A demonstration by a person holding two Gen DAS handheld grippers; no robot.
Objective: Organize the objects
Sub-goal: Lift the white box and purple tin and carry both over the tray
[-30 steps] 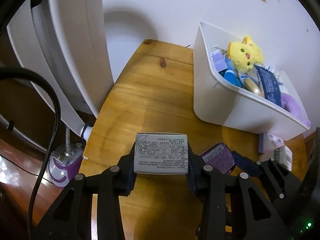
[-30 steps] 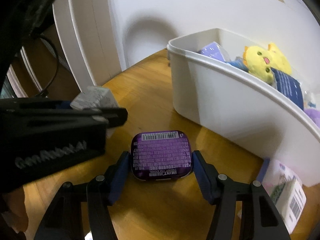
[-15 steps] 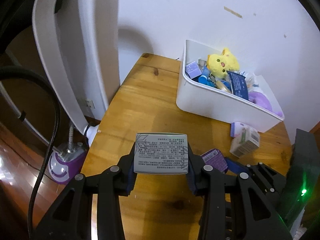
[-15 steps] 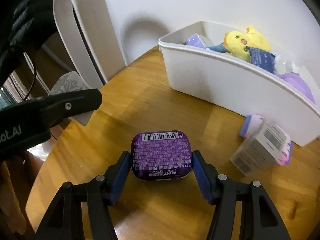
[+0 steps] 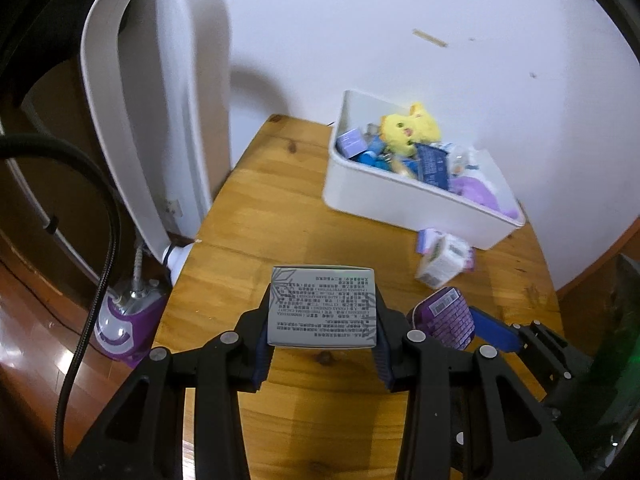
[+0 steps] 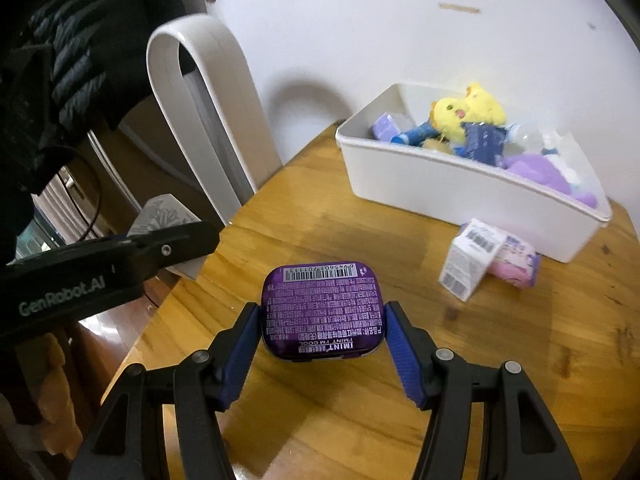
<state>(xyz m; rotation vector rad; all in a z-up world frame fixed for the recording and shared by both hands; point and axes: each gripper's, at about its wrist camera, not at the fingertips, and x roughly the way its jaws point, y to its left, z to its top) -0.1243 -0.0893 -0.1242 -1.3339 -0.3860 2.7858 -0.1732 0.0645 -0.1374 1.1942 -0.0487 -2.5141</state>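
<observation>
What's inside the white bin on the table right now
The white bin holds a yellow plush, a dark blue packet, a small lavender box and something purple. Anything beneath them is hidden.

Home room: wooden table (image 5: pixel 280 208) ahead of tongs, 1 white bin (image 5: pixel 404 204) holding plush chick (image 5: pixel 408 128), garment steamer (image 5: pixel 124 320) lower left.

Both wrist cams sit above the near edge of the round wooden table (image 5: pixel 280 208), angled down toward the far wall. Shared: white plastic bin (image 6: pixel 460 188) far right.
</observation>
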